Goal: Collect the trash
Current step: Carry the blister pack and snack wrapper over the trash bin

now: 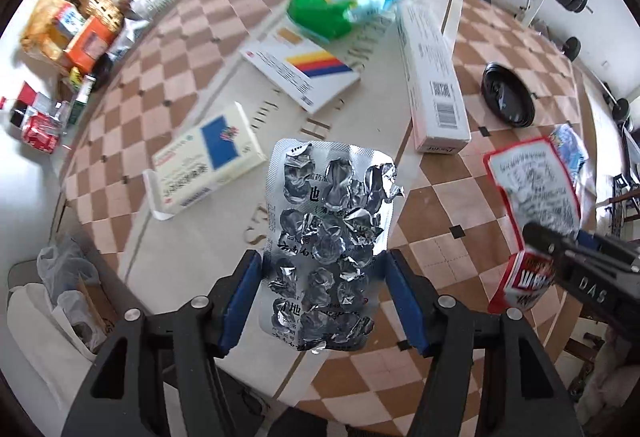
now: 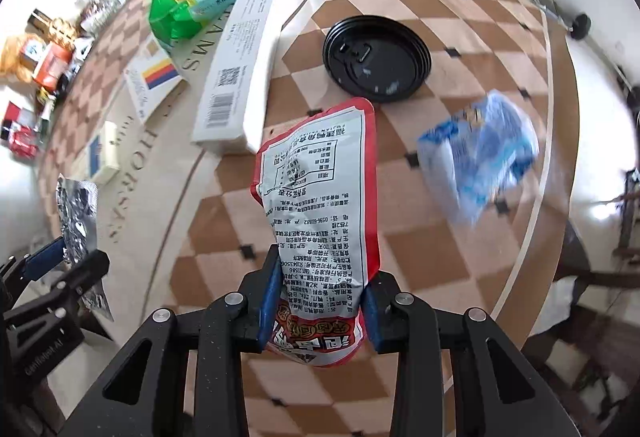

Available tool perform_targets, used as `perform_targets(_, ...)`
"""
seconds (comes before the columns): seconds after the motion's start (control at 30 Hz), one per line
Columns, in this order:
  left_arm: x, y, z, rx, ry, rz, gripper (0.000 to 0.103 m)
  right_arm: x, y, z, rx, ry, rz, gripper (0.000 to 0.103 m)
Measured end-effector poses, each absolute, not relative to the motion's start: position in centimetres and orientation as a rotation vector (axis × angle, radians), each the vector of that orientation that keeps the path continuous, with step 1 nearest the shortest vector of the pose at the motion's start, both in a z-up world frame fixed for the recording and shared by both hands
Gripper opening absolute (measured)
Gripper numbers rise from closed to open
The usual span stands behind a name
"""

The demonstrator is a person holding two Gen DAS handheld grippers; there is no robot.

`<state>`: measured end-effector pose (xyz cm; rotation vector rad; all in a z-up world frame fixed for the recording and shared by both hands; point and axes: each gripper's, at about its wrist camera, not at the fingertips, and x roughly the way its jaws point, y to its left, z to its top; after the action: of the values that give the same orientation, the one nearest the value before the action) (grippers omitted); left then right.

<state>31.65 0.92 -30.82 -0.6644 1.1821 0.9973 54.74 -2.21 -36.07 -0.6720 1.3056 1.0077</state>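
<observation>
A spent foil blister pack (image 1: 326,241) is held upright in the left claw (image 1: 326,297), its blue pads pressed against the two long edges, and it is seen lifted clear of the tabletop (image 1: 440,221). A red-and-white snack pouch (image 2: 320,213) is pinched near its lower end by the right claw (image 2: 320,307), whose jaws are drawn in narrow around it; the pouch stands up from the pads, apparently off the surface. The step in hand is judged to be the carry: both pieces are gripped and raised, and neither is yet dropped anywhere. Still left on the tabletop are a black cup lid (image 2: 378,59) toward the far edge, a crumpled blue wrapper (image 2: 480,153) toward the right edge, a long white carton (image 2: 240,77), flat medicine boxes (image 1: 304,71) and a green and blue bag (image 1: 340,5). A lined bin (image 1: 80,301) is seen on the floor below the near left edge; the next move probably calls for both claws to be carried over it and opened.
</observation>
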Motion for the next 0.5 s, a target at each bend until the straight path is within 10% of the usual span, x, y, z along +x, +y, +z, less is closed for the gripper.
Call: perform_targets(0.5,19.4,-3.7,-30.0,-0.645,1.12,0.976,0.06,40.3,-10.8,-33.4,-0.578,1.301,1.018,0.019)
